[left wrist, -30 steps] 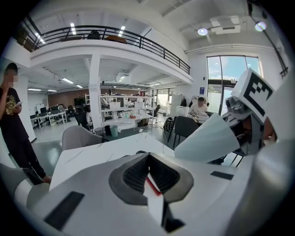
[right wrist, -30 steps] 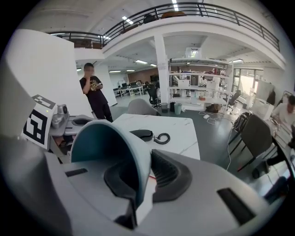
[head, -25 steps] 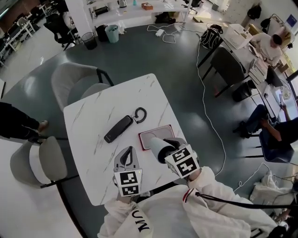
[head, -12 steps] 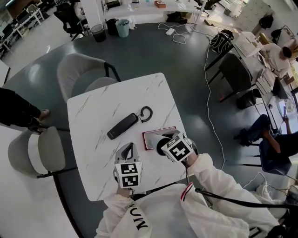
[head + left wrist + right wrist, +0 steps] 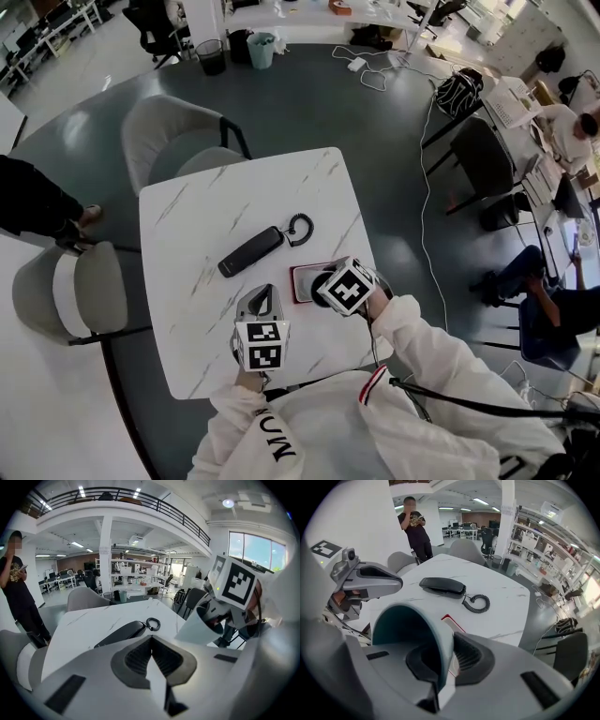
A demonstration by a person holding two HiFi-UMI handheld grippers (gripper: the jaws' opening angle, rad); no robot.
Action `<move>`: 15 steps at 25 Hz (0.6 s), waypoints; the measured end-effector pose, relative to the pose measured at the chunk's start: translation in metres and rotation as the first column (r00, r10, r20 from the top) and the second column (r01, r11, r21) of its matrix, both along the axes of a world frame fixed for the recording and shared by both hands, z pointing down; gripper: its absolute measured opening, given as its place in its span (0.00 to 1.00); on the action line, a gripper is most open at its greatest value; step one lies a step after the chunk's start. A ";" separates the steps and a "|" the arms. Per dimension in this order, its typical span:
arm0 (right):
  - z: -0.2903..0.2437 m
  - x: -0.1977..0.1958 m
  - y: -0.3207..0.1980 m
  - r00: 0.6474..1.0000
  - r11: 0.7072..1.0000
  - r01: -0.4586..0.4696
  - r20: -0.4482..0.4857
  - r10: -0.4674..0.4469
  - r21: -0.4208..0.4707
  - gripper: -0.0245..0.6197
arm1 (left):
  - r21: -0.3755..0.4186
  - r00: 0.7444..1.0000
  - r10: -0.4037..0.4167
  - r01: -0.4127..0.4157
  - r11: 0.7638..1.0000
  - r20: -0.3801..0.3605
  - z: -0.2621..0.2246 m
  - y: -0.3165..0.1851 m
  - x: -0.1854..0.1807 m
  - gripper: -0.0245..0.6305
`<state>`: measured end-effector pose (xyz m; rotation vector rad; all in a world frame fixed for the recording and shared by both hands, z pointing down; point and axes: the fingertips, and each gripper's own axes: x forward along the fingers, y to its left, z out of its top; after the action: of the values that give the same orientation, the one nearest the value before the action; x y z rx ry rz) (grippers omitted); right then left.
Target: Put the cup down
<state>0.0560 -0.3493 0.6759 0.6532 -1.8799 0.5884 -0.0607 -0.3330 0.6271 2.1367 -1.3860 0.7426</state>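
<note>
A pale cup [image 5: 412, 634] with a teal inside hangs tilted in my right gripper [image 5: 443, 659], whose jaws are shut on its wall at the rim. In the head view the right gripper [image 5: 330, 281] holds the cup [image 5: 322, 280] over a red-edged tray [image 5: 300, 282] on the white marble table [image 5: 187, 234]; the marker cube hides most of the cup. My left gripper [image 5: 260, 302] rests just left of the tray, shut and empty. From the left gripper view [image 5: 151, 654] the cup [image 5: 199, 629] sits to the right, mouth toward me.
A black phone handset [image 5: 249, 252] with a coiled cord [image 5: 300, 226] lies mid-table, behind the tray. Grey chairs [image 5: 178, 141] stand at the far and left sides. A person in black [image 5: 414, 527] stands beyond the table. Cables [image 5: 427, 216] run over the dark floor at right.
The right gripper has carried the cup up-left over the red tray and turned it from lying sideways to more upright. The left gripper has stayed about where it was.
</note>
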 end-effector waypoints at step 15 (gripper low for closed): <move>0.037 -0.008 -0.006 0.990 0.988 0.119 -0.062 -0.125 -0.094 0.08 | -0.043 0.999 -0.045 0.044 0.998 -0.005 0.014 -0.004 0.002 0.05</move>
<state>0.0485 -0.3549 0.7132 0.4899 -1.8053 0.5616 -0.0585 -0.3369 0.6412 2.0667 -1.3972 0.7420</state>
